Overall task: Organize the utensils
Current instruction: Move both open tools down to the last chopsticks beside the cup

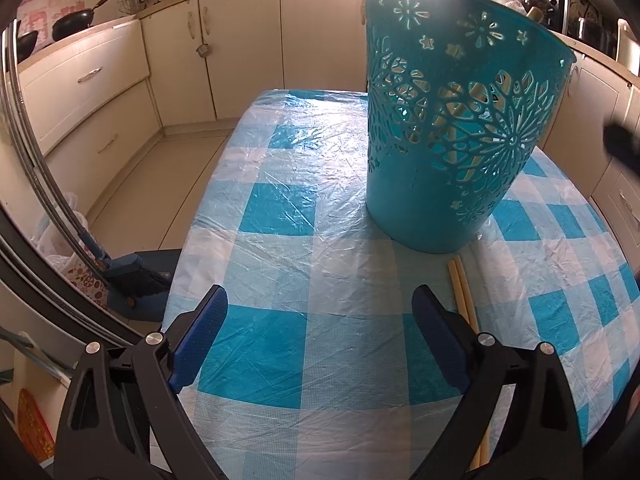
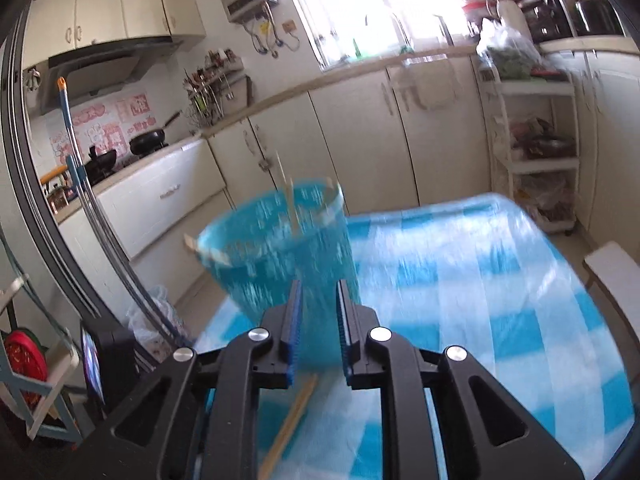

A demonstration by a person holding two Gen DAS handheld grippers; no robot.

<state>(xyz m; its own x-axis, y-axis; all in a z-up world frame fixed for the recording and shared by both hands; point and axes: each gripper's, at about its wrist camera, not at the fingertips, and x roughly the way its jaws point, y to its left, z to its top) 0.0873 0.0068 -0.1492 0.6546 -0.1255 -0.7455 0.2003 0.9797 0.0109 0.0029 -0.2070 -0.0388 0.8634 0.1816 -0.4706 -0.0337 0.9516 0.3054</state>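
A teal cut-out basket (image 1: 452, 120) stands on the blue-checked table (image 1: 280, 208); wooden utensils show through its holes. A pair of wooden chopsticks (image 1: 464, 300) lies on the cloth just in front of it, beside my left gripper's right finger. My left gripper (image 1: 320, 340) is open and empty, low over the table. In the right wrist view the basket (image 2: 280, 248) is blurred, with wooden sticks (image 2: 290, 200) poking from it. My right gripper (image 2: 318, 328) hangs above the table with a narrow gap between its jaws and nothing in it. The chopsticks (image 2: 290, 420) lie below it.
Cream kitchen cabinets (image 1: 240, 48) line the back and both sides. A broom and dustpan (image 1: 132, 280) stand at the table's left edge. A white shelf cart (image 2: 536, 152) stands at the right, a white stool (image 2: 612, 272) by the table's right side.
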